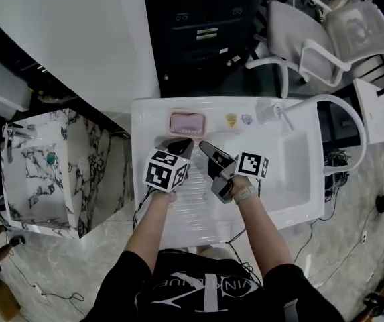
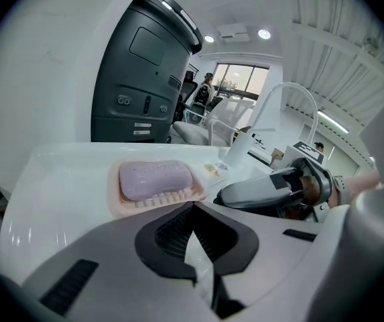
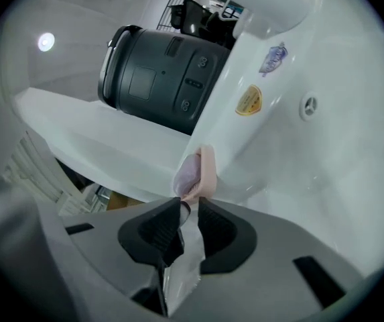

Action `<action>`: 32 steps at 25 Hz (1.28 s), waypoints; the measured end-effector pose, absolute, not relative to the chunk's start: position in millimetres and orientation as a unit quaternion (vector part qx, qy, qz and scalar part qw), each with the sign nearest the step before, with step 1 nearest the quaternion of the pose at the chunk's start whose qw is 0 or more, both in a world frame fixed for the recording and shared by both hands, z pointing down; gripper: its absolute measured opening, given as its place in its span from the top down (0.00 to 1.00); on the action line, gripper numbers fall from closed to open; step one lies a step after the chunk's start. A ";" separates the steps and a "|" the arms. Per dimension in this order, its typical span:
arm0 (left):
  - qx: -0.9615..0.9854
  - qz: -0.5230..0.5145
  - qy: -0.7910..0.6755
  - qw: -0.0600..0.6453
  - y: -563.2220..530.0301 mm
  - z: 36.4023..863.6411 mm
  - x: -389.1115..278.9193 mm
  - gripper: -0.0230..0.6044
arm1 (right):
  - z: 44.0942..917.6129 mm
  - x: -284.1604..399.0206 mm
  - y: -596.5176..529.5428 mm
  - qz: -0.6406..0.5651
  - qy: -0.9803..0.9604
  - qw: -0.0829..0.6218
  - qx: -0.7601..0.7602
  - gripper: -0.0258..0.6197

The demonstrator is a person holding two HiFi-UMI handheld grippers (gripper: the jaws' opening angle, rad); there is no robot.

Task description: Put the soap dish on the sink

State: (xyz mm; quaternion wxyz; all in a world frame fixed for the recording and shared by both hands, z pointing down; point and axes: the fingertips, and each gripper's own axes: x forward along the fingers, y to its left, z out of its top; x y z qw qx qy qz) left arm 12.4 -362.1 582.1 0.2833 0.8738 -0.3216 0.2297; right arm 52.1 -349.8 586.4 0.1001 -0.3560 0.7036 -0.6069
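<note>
A pink soap dish (image 1: 188, 123) with a lilac bar of soap (image 2: 155, 178) lies flat on the back ledge of the white sink (image 1: 292, 180). My left gripper (image 1: 186, 141) hangs just in front of the dish with its jaws shut and empty; in the left gripper view its tips (image 2: 192, 210) stop short of the dish (image 2: 121, 203). My right gripper (image 1: 204, 145) sits beside it to the right, apart from the dish. Its jaws (image 3: 190, 206) stand a narrow gap apart with nothing between them, and the dish (image 3: 205, 166) shows edge-on just beyond the tips.
A curved white faucet (image 1: 352, 119) arches over the basin at right. Two small stickers (image 1: 238, 119) mark the ledge beside the dish. A ribbed drainboard (image 1: 192, 193) lies under my hands. A marble sink (image 1: 44, 173) stands at left, a dark cabinet (image 1: 198, 25) and office chairs (image 1: 319, 32) behind.
</note>
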 end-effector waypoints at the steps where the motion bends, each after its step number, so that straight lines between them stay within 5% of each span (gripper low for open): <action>1: 0.873 0.230 -0.323 0.283 -361.1 581.9 11.0 0.94 | 584.3 51.8 -348.6 -0.596 0.714 0.090 -0.357 0.83; 24: 0.878 0.153 -0.408 0.199 -327.3 509.4 -58.7 0.94 | 500.6 55.8 -321.1 -0.213 0.864 -0.101 -0.444 0.91; 32: 0.871 0.131 -0.442 0.170 -302.7 477.4 -90.2 0.94 | 475.7 62.5 -298.7 -0.154 0.872 -0.116 -0.450 0.91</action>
